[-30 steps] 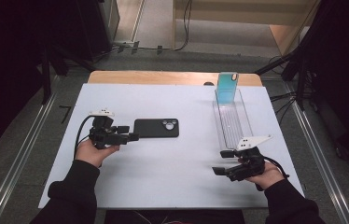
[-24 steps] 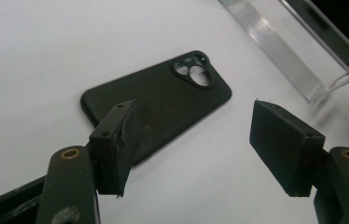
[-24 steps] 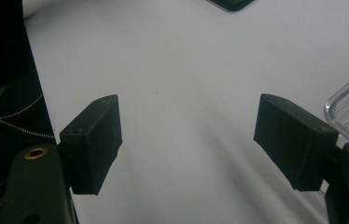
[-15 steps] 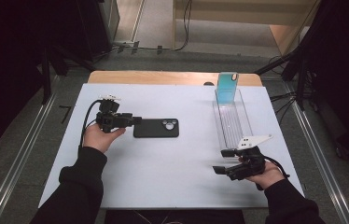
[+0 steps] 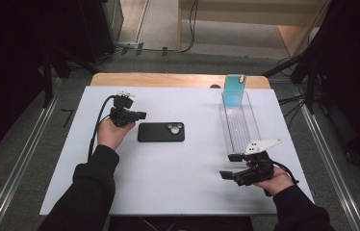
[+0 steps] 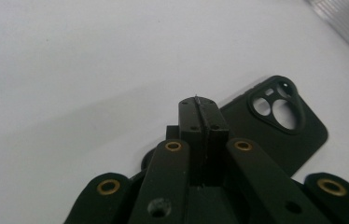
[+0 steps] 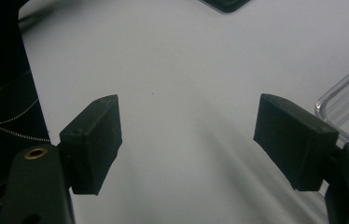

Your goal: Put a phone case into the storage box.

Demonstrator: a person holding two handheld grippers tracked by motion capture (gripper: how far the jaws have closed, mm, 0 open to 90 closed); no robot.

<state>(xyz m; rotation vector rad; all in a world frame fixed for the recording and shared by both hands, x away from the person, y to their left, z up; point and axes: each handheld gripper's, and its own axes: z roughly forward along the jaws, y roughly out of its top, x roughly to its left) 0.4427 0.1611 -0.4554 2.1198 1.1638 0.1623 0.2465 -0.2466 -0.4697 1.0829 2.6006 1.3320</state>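
Since a second ago the left gripper [image 5: 139, 115] has slid up toward the far left part of the worktop [image 5: 178, 192] and its jaws have just been closing; now they're pressed flat together with nothing between them, tip just beside the case's plain end. That black case [image 5: 161, 132] lies flat mid-worktop, long axis running left to right, camera cutout pointing right toward the clear tray [image 5: 239, 126]. Right gripper [image 5: 230, 166] sits near the right front corner, jaws apart and empty, hasn't budged.
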